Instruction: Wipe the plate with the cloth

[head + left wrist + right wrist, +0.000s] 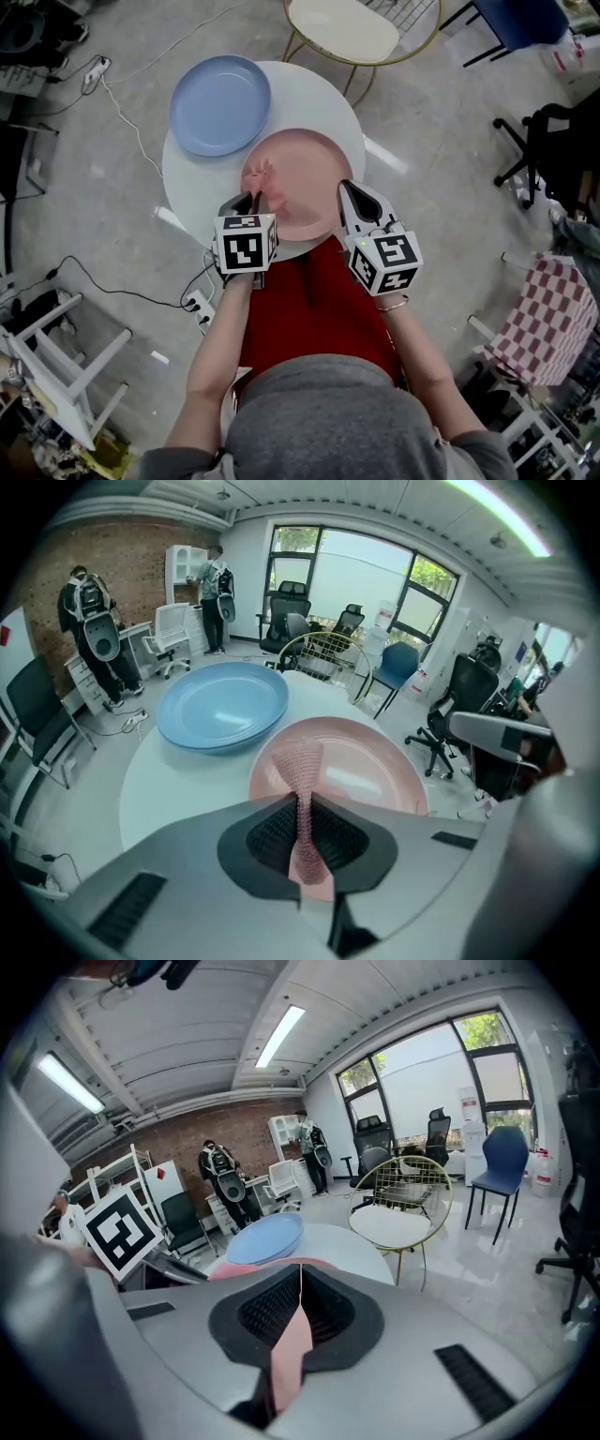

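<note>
Head view: saw the cloth (262,178) bunched over the left half of the pink plate (309,187), on the white surface (314,94) beside a blue plate (220,103).

Left gripper view: found the left gripper (302,808) with fingers (272,832) clamped on the cloth, long axis running straight ahead.

Right gripper view: found the right gripper (298,1297) with fingers (328,1312) closed on the pink plate's rim.

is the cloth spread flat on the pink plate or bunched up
Bunched up. The left gripper has its jaws shut on the cloth, which sticks out as a narrow gathered twist over the pink plate, not laid flat.
</note>
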Available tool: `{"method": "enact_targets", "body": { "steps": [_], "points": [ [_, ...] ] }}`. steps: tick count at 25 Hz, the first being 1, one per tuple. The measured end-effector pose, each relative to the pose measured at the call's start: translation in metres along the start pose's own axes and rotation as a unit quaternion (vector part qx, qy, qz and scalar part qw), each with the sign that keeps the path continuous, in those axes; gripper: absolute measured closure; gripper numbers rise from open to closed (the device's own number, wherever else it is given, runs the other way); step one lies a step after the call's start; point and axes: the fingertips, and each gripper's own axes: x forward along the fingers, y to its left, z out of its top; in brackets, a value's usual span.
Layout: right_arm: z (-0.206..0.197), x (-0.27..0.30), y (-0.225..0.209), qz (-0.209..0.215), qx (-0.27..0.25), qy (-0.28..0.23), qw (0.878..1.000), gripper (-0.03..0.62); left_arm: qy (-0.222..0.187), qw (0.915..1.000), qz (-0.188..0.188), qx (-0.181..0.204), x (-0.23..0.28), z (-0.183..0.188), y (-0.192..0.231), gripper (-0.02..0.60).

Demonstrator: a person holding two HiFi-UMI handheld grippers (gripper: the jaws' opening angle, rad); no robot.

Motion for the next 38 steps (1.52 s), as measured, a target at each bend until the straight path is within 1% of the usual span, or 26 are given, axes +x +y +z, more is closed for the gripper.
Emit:
{"method": "enact_targets", "body": {
  "steps": [3,6,10,13,16,20,26,31,34,38],
  "points": [
    [-0.003,-0.018,-0.012,-0.033,0.016,-0.012,0.999,0.565,-0.002,0.9992,-0.031,0.026,0.005,0.008,-0.022,0.554],
    [-0.010,-0.035,-0.024,-0.063,0.033,-0.021,0.997,0.565,-0.005,0.9966,-0.064,0.052,0.010,0.016,-0.050,0.554],
    [-0.020,-0.059,-0.039,-0.095,0.053,-0.031,0.994,0.565,0.003,0.9922,-0.105,0.067,0.022,0.018,-0.094,0.554],
    [-0.028,-0.074,-0.049,-0.111,0.067,-0.034,0.991,0.565,0.021,0.9891,-0.123,0.077,0.032,0.010,-0.122,0.554],
    [-0.035,-0.081,-0.056,-0.119,0.076,-0.034,0.989,0.565,0.036,0.9865,-0.135,0.085,0.041,0.000,-0.141,0.554],
    [-0.044,-0.080,-0.053,-0.113,0.078,-0.026,0.990,0.565,0.060,0.9843,-0.138,0.093,0.048,-0.022,-0.148,0.554],
    [-0.048,-0.062,-0.041,-0.088,0.068,-0.008,0.994,0.565,0.086,0.9838,-0.127,0.093,0.047,-0.047,-0.129,0.554],
    [-0.045,-0.040,-0.024,-0.058,0.048,0.006,0.997,0.565,0.093,0.9847,-0.114,0.093,0.040,-0.057,-0.105,0.554],
    [-0.040,-0.027,-0.012,-0.037,0.034,0.015,0.999,0.565,0.090,0.9861,-0.106,0.091,0.033,-0.057,-0.092,0.554],
    [-0.031,-0.008,0.009,-0.003,0.013,0.022,1.000,0.565,0.080,0.9909,-0.078,0.075,0.024,-0.055,-0.065,0.554]
  ]
}}
